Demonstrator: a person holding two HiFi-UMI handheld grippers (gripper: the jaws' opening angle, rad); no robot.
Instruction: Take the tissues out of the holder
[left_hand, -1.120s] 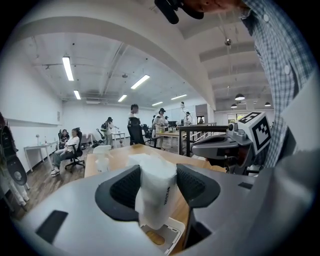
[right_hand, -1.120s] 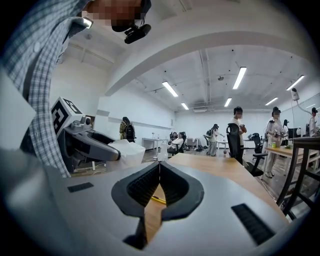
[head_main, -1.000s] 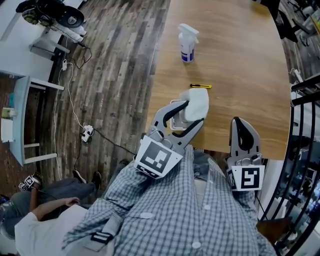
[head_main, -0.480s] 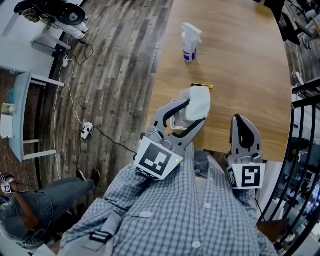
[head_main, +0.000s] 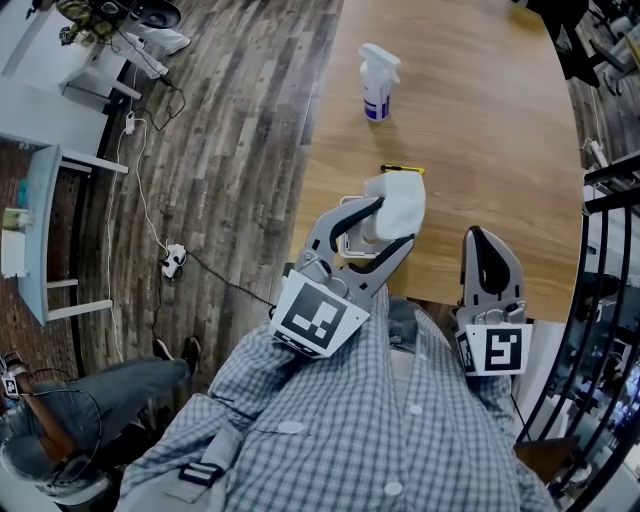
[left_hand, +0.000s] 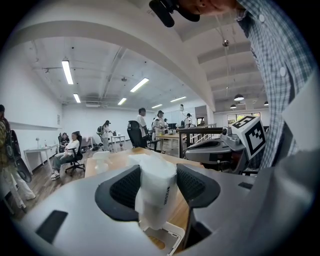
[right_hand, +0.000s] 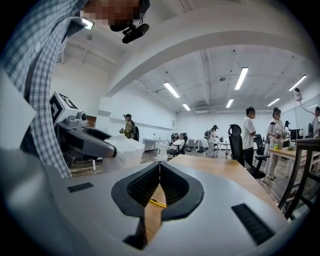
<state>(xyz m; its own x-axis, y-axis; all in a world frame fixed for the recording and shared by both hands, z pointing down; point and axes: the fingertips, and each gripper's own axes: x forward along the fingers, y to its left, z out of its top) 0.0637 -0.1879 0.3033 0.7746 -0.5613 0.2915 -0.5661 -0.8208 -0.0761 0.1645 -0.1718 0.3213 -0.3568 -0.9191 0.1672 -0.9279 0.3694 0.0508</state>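
Tissues (left_hand: 157, 180) over the holder (left_hand: 162, 237) are pinched between jaws of the left gripper (head_main: 390, 223); right gripper (right_hand: 159, 171) closed, empty.

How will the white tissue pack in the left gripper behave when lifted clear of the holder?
Probably soft and squashy: the tissue pack bulges above the left gripper's pads. Likely light for its size, so this grip should carry it. Its smooth wrapper might slip if the squeeze loosens.

holder (left_hand: 170, 231) mostly hidden, yellow item (head_main: 402, 170) unidentifiable
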